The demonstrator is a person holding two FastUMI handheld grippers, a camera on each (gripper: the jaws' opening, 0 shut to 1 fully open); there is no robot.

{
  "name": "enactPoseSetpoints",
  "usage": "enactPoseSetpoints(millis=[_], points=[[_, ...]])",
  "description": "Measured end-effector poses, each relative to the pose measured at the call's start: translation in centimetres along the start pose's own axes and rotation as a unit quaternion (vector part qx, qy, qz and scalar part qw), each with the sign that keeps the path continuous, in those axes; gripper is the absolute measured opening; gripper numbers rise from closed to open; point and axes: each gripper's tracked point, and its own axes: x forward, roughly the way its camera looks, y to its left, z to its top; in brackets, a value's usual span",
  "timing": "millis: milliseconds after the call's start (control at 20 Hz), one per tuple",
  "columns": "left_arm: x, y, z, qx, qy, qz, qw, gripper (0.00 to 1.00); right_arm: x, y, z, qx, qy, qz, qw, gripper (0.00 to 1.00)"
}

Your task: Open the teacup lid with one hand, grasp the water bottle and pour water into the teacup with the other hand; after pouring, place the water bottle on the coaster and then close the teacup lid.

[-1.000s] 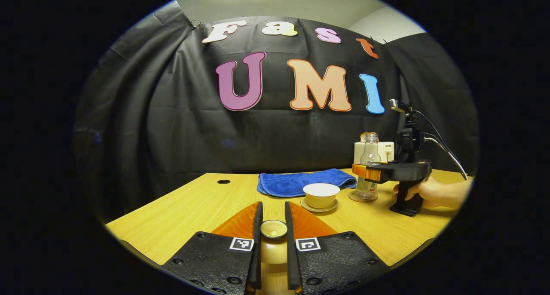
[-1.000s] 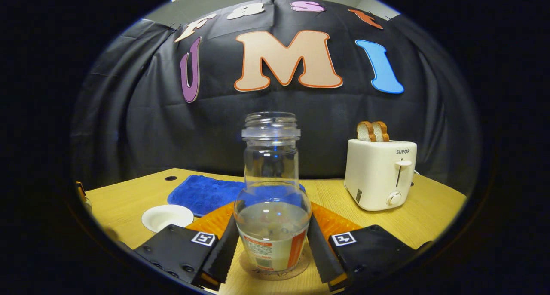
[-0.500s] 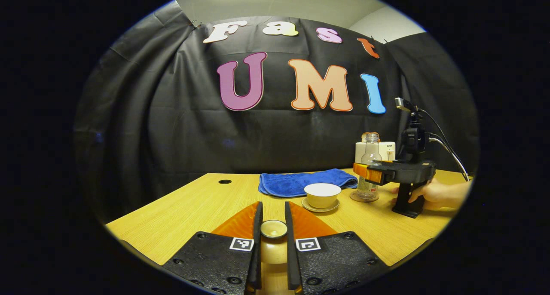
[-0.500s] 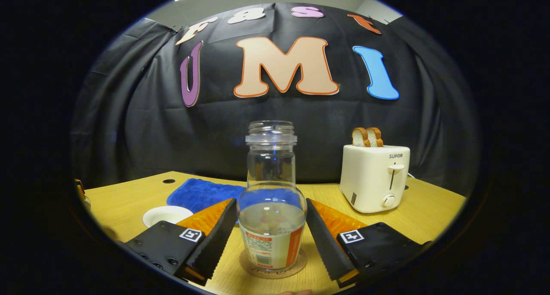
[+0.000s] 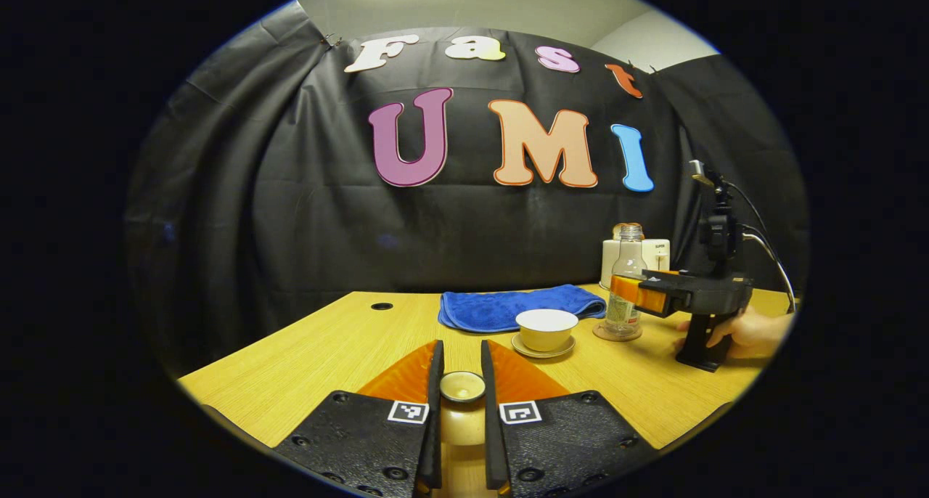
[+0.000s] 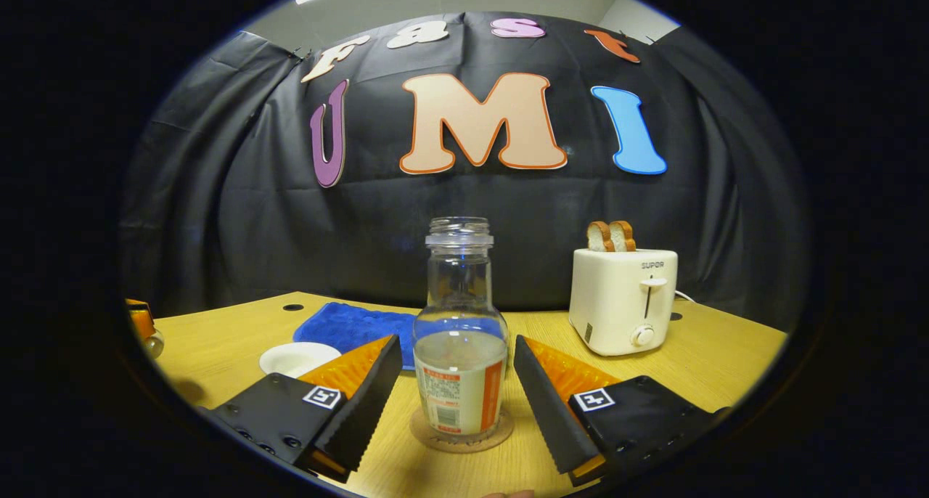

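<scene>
Water bottle (image 6: 459, 353) upright on the coaster (image 6: 461, 434), landmark for what follows; this placement step looks complete. The right gripper (image 6: 457, 403) has its fingers apart, one either side of the bottle and clear of it, suggesting release. The left gripper (image 5: 461, 389) has its fingers clamped on the lid (image 5: 462, 386), held off the open teacup (image 5: 546, 328), which stands left of the bottle on the counter (image 5: 326, 353), free for closing.

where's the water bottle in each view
Left gripper view: the water bottle stands far right on the table, just right of the teacup.
Right gripper view: it stands centre frame on the coaster, between the right tool's open fingers.
Shared landmark: the blue cloth.
</scene>
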Motion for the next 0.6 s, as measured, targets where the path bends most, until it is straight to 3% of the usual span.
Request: enactPoseSetpoints(millis=[250,600], points=[[1.3,-1.1,0.1,-0.002,0.000,-0.009,1.000,0.21,-6.8,-1.8,0.3,-0.001,-0.004,-0.010,1.000,1.00],[7.1,-5.3,-0.1,-0.001,0.001,-0.063,0.998,0.20,-13.8,-7.1,0.8,0.001,-0.008,-0.037,0.999,0.99]])
